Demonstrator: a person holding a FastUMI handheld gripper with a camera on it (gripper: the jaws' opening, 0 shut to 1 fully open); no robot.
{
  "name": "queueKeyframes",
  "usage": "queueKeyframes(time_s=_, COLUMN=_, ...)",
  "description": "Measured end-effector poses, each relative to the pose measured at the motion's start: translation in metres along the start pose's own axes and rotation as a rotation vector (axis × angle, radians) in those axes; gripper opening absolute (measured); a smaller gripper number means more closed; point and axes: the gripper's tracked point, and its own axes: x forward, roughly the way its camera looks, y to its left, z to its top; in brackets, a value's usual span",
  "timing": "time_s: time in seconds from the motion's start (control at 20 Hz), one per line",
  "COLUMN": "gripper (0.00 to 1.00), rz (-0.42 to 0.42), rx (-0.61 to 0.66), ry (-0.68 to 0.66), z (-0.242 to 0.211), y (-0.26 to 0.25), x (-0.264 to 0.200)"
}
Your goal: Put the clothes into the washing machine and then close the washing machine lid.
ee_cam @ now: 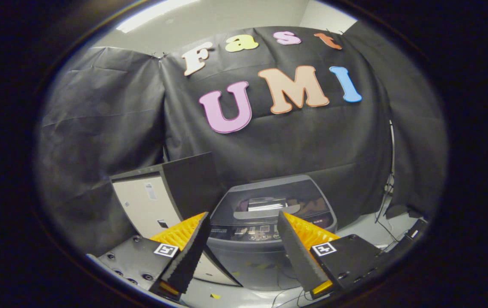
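Observation:
A grey top-loading washing machine [265, 256] stands on the floor against the black cloth wall, beyond my fingers. Its dark glass lid [269, 201] lies flat on top and mirrors the room. The control panel [250, 233] runs along the front edge of the top, seen between my fingertips. My gripper [242, 218] is open and held well short of the machine, with nothing between its fingers [188, 252]. I see no clothes.
A white box-shaped appliance [147, 205] with a dark top and side stands close to the left of the machine. Cables [384, 205] hang and trail over the pale floor to the right. Small yellow scraps [214, 296] lie on the floor near me.

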Motion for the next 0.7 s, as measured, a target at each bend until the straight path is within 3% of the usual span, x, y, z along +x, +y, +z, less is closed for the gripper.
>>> queueKeyframes(time_s=0.2, gripper=0.98, rz=-0.003, rx=0.017, ry=0.001, z=0.003, y=0.001, x=-0.004)
queueKeyframes(time_s=0.35, gripper=0.98, rz=-0.011, rx=-0.038, ry=-0.027, z=0.012, y=0.005, x=-0.006)
queueKeyframes(time_s=0.55, gripper=0.98, rz=-0.098, rx=-0.106, ry=-0.077, z=0.023, y=0.000, x=-0.013)
queueKeyframes(time_s=0.7, gripper=0.98, rz=-0.055, rx=-0.111, ry=-0.089, z=0.026, y=0.018, x=-0.017)
